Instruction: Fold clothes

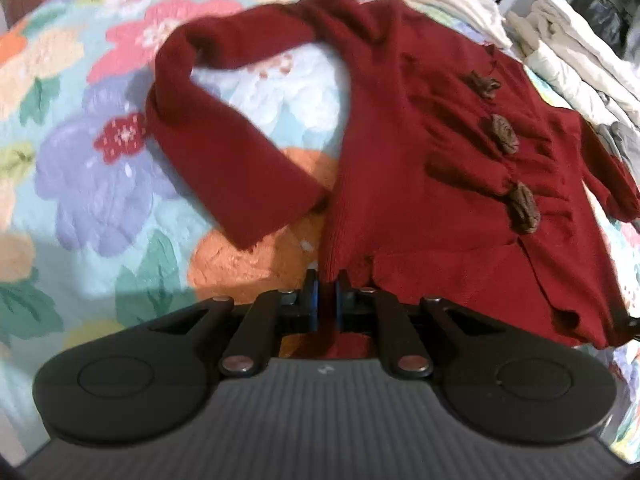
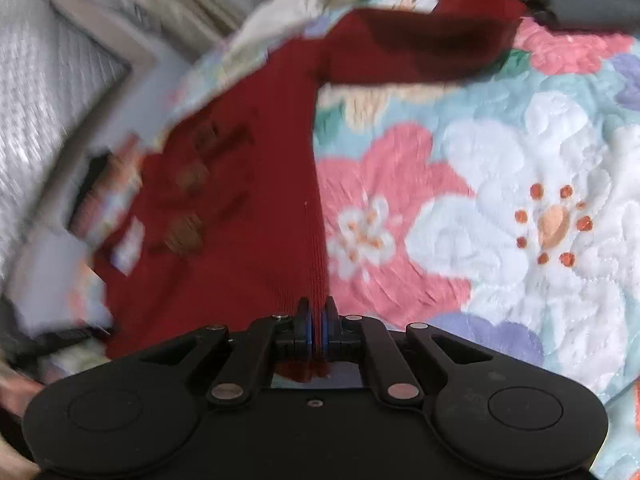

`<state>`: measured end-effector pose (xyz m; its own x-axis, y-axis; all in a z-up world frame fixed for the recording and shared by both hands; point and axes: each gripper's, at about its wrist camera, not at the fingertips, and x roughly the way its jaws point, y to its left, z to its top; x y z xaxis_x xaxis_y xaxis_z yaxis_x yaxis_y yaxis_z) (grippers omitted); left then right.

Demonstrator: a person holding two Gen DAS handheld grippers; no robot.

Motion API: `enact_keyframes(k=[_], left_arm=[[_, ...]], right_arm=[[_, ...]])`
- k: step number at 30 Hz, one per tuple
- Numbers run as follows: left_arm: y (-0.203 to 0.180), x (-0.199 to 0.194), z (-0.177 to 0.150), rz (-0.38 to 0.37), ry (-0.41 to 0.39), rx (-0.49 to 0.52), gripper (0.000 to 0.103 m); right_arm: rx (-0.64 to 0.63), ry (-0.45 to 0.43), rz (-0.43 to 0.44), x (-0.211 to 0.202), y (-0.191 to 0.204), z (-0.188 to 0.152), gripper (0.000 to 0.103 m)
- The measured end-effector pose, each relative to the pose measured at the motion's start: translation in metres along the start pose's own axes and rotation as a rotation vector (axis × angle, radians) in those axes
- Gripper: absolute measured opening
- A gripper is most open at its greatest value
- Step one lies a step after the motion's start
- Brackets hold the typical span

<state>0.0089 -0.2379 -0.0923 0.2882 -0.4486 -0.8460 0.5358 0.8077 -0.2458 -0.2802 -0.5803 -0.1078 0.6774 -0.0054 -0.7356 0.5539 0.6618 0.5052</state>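
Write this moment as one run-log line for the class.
left gripper: shut on red cardigan hem | right gripper: shut on cardigan edge | surface: floral quilt

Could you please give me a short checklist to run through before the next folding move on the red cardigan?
1. Left tool shut on the red cardigan at its hem edge: ok.
2. Right tool shut on the cardigan's ribbed edge: ok.
3. Near sleeve lying out flat on the floral quilt, clear of the body: ok.
4. Far sleeve laid flat: not ok, it looks bunched at the side.
5. Front closed, brown toggle buttons in a row: ok.
6. Quilt beside the cardigan free for the fold: cannot tell, the pale folded laundry lies close and the right wrist view is blurred.
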Motion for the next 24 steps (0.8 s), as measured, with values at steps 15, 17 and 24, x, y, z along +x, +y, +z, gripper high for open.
enact_keyframes(k=[15, 17, 24], left_arm=[[0.084, -0.049, 0.015, 0.112, -0.119, -0.181, 0.035], [0.096, -0.051, 0.019, 0.161, -0.154, -0.172, 0.047], [0.108, -0.019, 0.042, 0.050, -0.201, -0.192, 0.068]], right_arm=[[-0.441, -0.078, -0.412, -0.004, 0.104, 0.008, 0.051], [-0.477, -0.107, -0.442, -0.006, 0.117, 0.011, 0.059], [-0.566, -0.098, -0.275, 0.017, 0.167, 0.016, 0.061]])
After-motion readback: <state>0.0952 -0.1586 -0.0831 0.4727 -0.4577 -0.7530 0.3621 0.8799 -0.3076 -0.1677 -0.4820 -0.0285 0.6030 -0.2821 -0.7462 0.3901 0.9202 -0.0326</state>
